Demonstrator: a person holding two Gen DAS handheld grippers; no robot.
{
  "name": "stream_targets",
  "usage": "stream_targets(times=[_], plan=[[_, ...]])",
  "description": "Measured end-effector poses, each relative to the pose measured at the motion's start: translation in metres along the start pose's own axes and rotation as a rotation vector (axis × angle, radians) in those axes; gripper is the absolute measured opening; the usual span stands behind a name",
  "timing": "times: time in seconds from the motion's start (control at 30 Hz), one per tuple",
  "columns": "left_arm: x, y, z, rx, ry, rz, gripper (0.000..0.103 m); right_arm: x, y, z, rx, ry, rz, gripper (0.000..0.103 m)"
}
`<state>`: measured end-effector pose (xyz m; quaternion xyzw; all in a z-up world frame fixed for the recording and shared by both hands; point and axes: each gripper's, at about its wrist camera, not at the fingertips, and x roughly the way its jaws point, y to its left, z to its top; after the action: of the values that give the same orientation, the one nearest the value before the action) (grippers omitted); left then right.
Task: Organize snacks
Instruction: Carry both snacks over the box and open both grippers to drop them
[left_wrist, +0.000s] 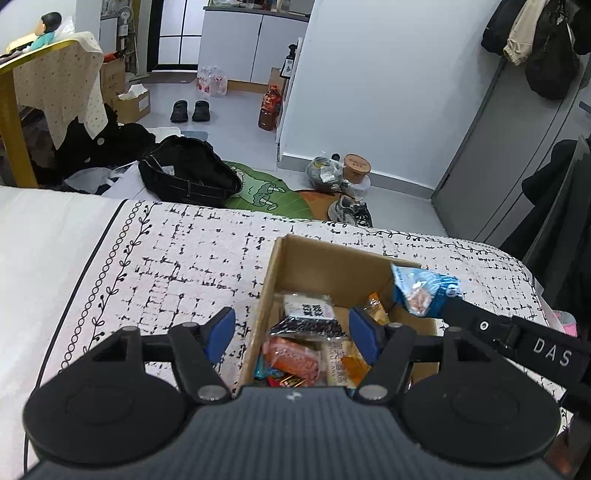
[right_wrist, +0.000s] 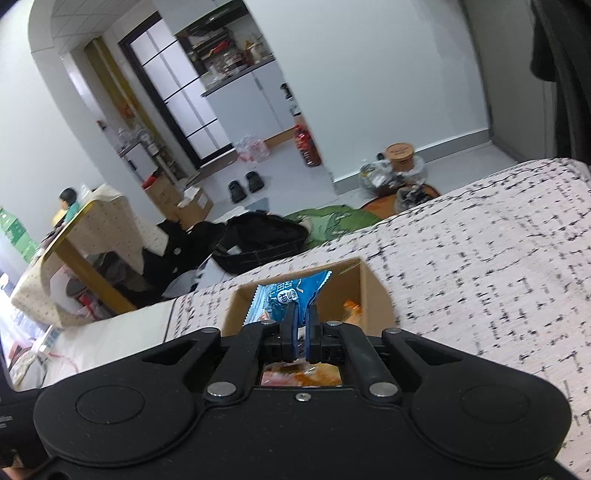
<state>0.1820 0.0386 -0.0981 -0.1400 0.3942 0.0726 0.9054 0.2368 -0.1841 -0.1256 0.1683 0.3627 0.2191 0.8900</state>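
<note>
Bed with white cover printed in a black broken-grid pattern (left_wrist: 177, 258) fills the lower scene; room floor beyond is cluttered and plays no part.

Open brown cardboard box (left_wrist: 271, 273) sits on the cover, flaps up, holding a loose heap of wrapped snacks: a black-and-white speckled packet (left_wrist: 308, 321) on top, a pink-red packet (left_wrist: 295, 356) nearer the camera, an orange-wrapped piece (left_wrist: 376, 306) toward the right wall.

Blue crinkle-edged snack packet with white lettering (right_wrist: 286, 299) hangs over the box's right side, above the heap, not yet resting on anything as far as I can judge.

Right gripper (right_wrist: 301, 325): pads pressed together on the packet's lower edge, pinching it. It reaches in from the right, angled downward toward the box mouth.

Left gripper (left_wrist: 291, 332): fingers spread, nothing between them. It straddles the box's left wall, one blue pad (left_wrist: 221, 330) over the bed cover, the other over the snacks, and tilts steeply down.

Risks, as judged:
- The pinch catches only a thin margin of slick film; a tilt or jerk could let the packet slide out and land on the cover instead of in the box.
- If released high, the packet may perch on the wall or flap and tip outward.
- The left pad beside the wall could nudge the light box across the soft cover, shifting the target.
</note>
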Motion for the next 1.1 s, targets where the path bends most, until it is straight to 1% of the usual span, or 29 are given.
stream_targets(times=[0.1, 0.17, 0.3, 0.57, 0.77, 0.8, 0.93, 0.97, 1.0, 1.1], plan=[[-0.001, 0.005, -0.001, -0.009, 0.000, 0.001, 0.067, 0.002, 0.005, -0.001, -0.009, 0.025, 0.014, 0.011], [-0.002, 0.006, -0.003, -0.014, 0.004, 0.002, 0.067, 0.002, 0.006, -0.002, -0.016, 0.033, 0.026, 0.012], [-0.002, 0.008, -0.004, -0.029, 0.014, 0.001, 0.067, -0.001, 0.003, -0.001, -0.012, 0.036, 0.020, 0.020], [-0.004, 0.003, -0.007, -0.031, 0.013, -0.007, 0.067, -0.009, -0.011, -0.002, -0.007, 0.042, -0.013, 0.022], [-0.006, -0.008, -0.009, -0.001, 0.013, -0.028, 0.068, -0.024, -0.028, -0.001, 0.002, 0.037, -0.046, 0.026], [-0.007, -0.011, -0.010, 0.004, 0.014, -0.031, 0.068, -0.027, -0.031, -0.001, 0.002, 0.035, -0.052, 0.028], [-0.008, -0.019, -0.012, 0.016, 0.022, -0.059, 0.068, -0.036, -0.040, 0.001, -0.003, 0.032, -0.077, 0.031], [-0.009, -0.021, -0.012, 0.021, 0.022, -0.062, 0.073, -0.039, -0.042, 0.001, -0.004, 0.030, -0.083, 0.032], [-0.011, -0.023, -0.013, 0.027, 0.022, -0.065, 0.080, -0.042, -0.044, 0.001, -0.003, 0.027, -0.088, 0.034], [-0.015, -0.030, -0.015, 0.061, 0.013, -0.080, 0.083, -0.052, -0.052, 0.003, -0.002, 0.019, -0.101, 0.038]])
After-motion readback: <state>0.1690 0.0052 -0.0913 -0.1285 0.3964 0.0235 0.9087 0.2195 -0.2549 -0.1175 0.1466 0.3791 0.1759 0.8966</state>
